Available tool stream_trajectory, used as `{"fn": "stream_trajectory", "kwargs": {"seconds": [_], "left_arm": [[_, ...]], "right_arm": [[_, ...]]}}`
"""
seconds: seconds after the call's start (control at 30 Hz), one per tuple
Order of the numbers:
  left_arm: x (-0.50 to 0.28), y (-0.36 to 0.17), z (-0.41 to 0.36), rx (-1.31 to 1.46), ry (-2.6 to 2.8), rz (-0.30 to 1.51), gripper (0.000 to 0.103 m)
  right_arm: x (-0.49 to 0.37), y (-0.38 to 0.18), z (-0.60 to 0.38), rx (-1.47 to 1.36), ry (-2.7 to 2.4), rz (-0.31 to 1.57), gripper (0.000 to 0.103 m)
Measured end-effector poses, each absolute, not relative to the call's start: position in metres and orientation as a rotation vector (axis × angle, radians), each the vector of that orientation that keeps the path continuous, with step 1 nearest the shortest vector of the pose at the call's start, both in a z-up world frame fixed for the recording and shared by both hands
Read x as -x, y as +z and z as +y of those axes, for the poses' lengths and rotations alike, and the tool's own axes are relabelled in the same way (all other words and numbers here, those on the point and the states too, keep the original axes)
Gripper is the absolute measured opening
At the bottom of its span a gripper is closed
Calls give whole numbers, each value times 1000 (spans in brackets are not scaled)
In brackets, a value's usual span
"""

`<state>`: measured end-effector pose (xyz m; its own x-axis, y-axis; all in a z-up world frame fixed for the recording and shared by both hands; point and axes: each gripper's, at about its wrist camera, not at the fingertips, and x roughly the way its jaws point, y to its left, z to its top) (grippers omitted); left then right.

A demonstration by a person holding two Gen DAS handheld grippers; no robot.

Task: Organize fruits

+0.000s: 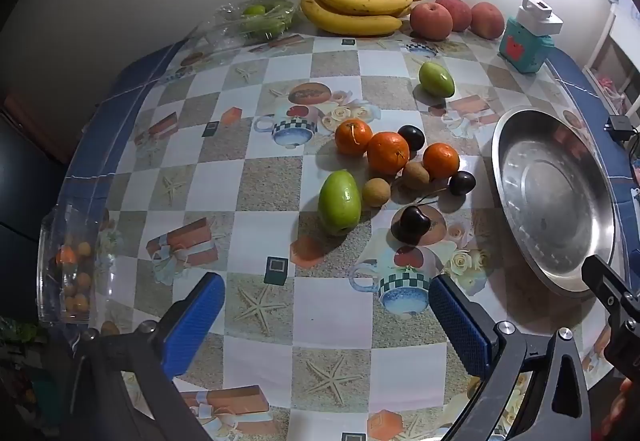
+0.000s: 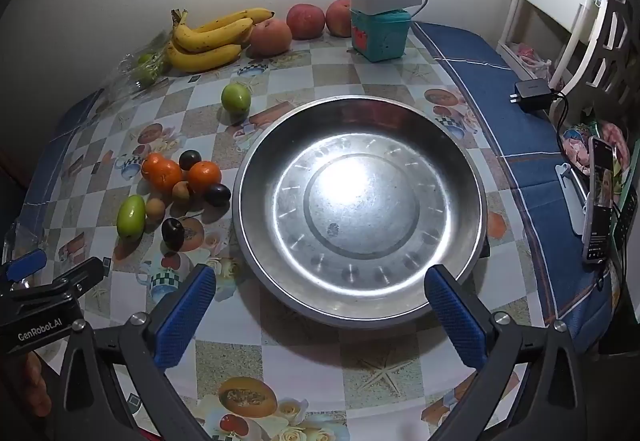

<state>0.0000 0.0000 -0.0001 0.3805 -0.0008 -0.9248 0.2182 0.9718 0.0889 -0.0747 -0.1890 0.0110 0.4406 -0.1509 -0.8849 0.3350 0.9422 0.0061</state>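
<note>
Fruits lie loose in a cluster on the patterned tablecloth [image 1: 272,181], just left of an empty steel basin [image 2: 360,305]: three mandarins [image 1: 388,153] touching in a row, two small brown longans [image 1: 376,192], three dark cherries [image 1: 410,225] with thin stems, and a green jujube-like fruit [image 1: 340,203] lying on its side. A second green fruit [image 1: 436,79] sits alone farther back. Against the wall rest a bunch of bananas [image 1: 356,7], three red apples [image 1: 432,21] and a clear bag of green fruit [image 1: 256,21]. The mandarins look light and yielding, best pinched gently across the middle; the cherries are small, smooth and likely to roll or bruise, so a soft grip on the body suits them better than the stem; the longans seem firm-shelled but tiny. The left gripper [image 1: 326,317] hovers short of the cluster, blue pads spread wide and holding nothing. The right gripper [image 2: 320,311] hangs over the basin's near rim, also wide apart and empty.
</note>
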Motion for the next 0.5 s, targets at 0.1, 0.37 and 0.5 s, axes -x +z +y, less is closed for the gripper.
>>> {"fn": "stream_trajectory", "kwargs": {"seconds": [0.1, 0.37, 0.5], "left_arm": [[0, 0, 0, -211, -138, 1165, 103], [0, 2, 2, -224, -138, 1159, 103], [1, 3, 1, -226, -134, 1160, 103]], "right_arm": [[75, 11, -189, -192, -300, 1075, 103], [76, 11, -185, -198, -298, 1071, 103], [77, 12, -182, -202, -303, 1071, 103]]}}
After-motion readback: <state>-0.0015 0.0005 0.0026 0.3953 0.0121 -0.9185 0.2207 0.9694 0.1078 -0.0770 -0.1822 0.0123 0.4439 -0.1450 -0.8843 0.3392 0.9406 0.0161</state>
